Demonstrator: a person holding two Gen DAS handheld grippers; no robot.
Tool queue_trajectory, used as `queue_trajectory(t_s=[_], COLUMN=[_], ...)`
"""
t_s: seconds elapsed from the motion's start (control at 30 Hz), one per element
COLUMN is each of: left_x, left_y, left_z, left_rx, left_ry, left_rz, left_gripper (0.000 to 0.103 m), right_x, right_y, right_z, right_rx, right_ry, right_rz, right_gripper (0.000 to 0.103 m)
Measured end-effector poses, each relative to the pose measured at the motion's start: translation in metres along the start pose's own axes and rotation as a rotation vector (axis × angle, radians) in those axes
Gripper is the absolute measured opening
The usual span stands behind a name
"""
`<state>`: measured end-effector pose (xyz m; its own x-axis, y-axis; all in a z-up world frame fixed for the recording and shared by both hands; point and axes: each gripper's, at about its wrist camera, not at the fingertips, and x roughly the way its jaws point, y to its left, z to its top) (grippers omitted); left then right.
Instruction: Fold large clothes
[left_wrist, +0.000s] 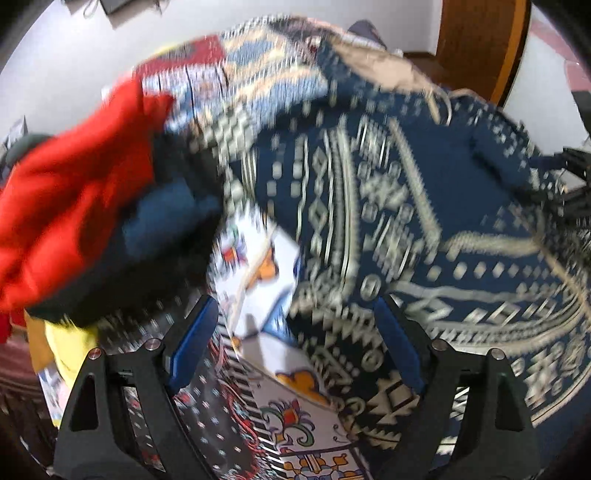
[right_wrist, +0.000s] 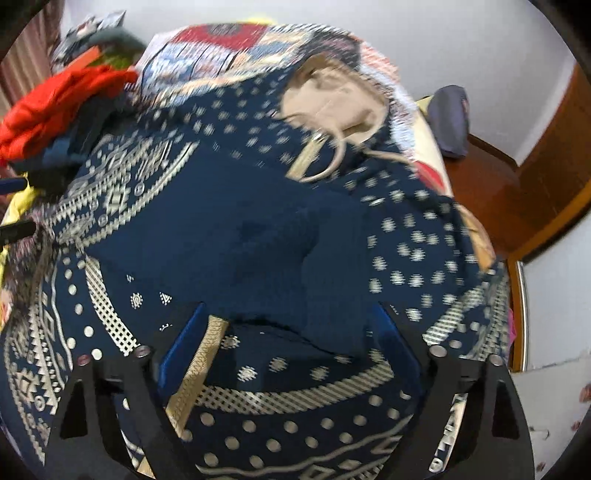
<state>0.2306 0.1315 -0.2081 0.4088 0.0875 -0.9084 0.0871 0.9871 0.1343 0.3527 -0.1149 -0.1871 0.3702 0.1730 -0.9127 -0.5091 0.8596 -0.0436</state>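
Left gripper (left_wrist: 295, 332) jaws spread wide, empty, above the navy hoodie (left_wrist: 388, 206) edge on the bed (left_wrist: 295, 417). Right gripper (right_wrist: 291, 350) jaws spread, hoodie fabric between, grip unclear. Only right view shows hood drawstring (right_wrist: 325, 162); left shows bare bedsheet.

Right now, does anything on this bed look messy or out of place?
Yes. The navy patterned garment lies rumpled rather than flat, its beige lining turned outward at the far end with a drawstring looped loose. Beside it, red and dark clothes sit in an unfolded heap.
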Motion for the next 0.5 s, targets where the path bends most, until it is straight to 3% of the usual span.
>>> queue_trajectory(t_s=[0.07, 0.17, 0.23, 0.33, 0.5], left_x=[0.014, 0.020, 0.026, 0.032, 0.030], left_y=[-0.003, -0.002, 0.001, 0.005, 0.024], left_z=[-0.007, -0.005, 0.001, 0.008, 0.012], left_rx=[0.001, -0.042, -0.087, -0.135, -0.217], left_ry=[0.005, -0.034, -0.039, -0.050, -0.074], left_rz=[0.001, -0.001, -0.006, -0.002, 0.120], left_gripper=[0.087, 0.087, 0.087, 0.088, 0.088], right_x=[0.010, 0.014, 0.015, 0.017, -0.008], right_y=[0.001, -0.003, -0.008, -0.009, -0.028], right_z=[0.000, 0.001, 0.003, 0.005, 0.009], right_rx=[0.002, 0.035, 0.059, 0.065, 0.120], right_ry=[0.023, 0.010, 0.017, 0.022, -0.058], right_rz=[0.002, 0.042, 0.072, 0.046, 0.001], right_gripper=[0.061, 0.053, 0.040, 0.017, 0.015])
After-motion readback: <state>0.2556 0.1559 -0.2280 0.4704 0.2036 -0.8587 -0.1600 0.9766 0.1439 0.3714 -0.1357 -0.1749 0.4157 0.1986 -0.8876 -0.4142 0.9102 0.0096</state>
